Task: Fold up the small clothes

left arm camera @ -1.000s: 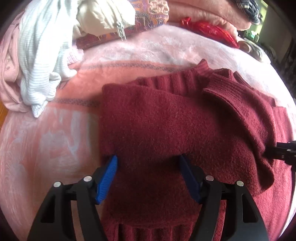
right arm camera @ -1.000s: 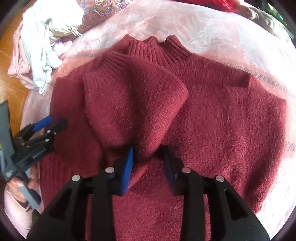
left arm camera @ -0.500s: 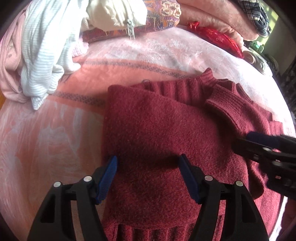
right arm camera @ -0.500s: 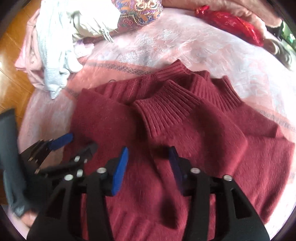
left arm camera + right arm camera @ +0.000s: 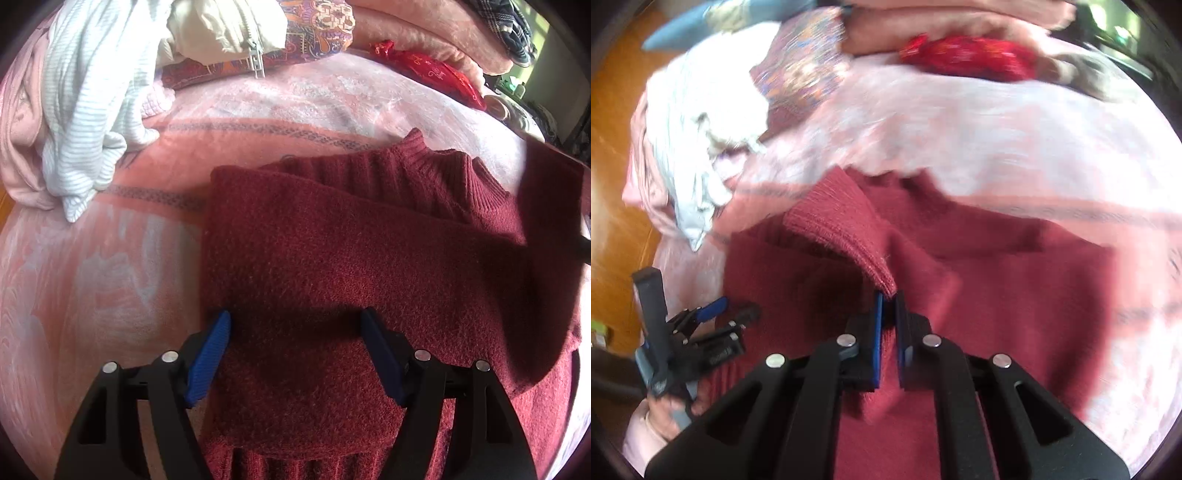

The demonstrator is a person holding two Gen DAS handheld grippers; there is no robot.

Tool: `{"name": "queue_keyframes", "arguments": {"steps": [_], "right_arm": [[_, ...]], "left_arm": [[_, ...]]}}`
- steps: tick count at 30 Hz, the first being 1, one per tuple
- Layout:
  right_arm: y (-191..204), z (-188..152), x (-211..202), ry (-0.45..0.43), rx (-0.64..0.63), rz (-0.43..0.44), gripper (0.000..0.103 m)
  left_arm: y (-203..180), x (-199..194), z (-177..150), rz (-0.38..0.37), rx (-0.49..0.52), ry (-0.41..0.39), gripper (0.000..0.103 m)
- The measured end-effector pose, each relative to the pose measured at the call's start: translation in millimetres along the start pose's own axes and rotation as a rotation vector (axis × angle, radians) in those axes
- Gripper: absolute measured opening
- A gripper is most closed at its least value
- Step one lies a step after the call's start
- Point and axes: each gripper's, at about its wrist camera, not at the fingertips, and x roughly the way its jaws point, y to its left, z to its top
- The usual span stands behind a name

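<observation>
1 dark red knitted sweater [image 5: 332,266] lies spread on a pink patterned blanket [image 5: 110,266] that covers a bed, its ribbed hem toward the bottom of the left wrist view. On its left side, 1 sleeve is folded across the body. In the right wrist view, the ribbed cuff [image 5: 842,229] of the other sleeve is raised off the body of the sweater.

The right gripper [image 5: 888,295] is clamped on that cuff; its 2 blue pads have just closed, with the knit pinched between them. The picture from this side is blurred.

The left gripper [image 5: 295,325] hangs over the lower left part of the sweater with its jaws spread wide, and nothing is caught between its blue pads [image 5: 208,354]. A hand [image 5: 668,413] holds its handle.

Beyond the sweater, at the far left of the blanket, sits a heap of white striped clothes [image 5: 85,103]. Near it are a cream jacket [image 5: 229,29] with a zip, a paisley cloth [image 5: 317,26] and 1 red bag [image 5: 428,70].
</observation>
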Motion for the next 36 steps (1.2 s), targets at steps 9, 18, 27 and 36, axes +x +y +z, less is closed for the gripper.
{"name": "queue_keyframes", "arguments": {"steps": [9,18,27,36], "right_arm": [[-110.2,-40.4,-4.3,0.051,0.173,0.032,0.06],[-121.2,-13.4,-2.8,0.018,0.185,0.068,0.061],[-92.2,-14.6,26.4,0.086,0.0,-0.119,0.03],[-98.1,-24.1,-21.2,0.025,0.013,-0.097,0.005]], "left_arm": [[-7.9,-3.6,0.8,0.053,-0.048,-0.017,0.074],[15.8,-15.7,24.4,0.177,-0.16,-0.124,0.074],[19.5,13.8,28.3,0.026,-0.139,-0.022,0.079],[16.9,7.1,28.9,0.06,-0.114,-0.077,0.016]]}}
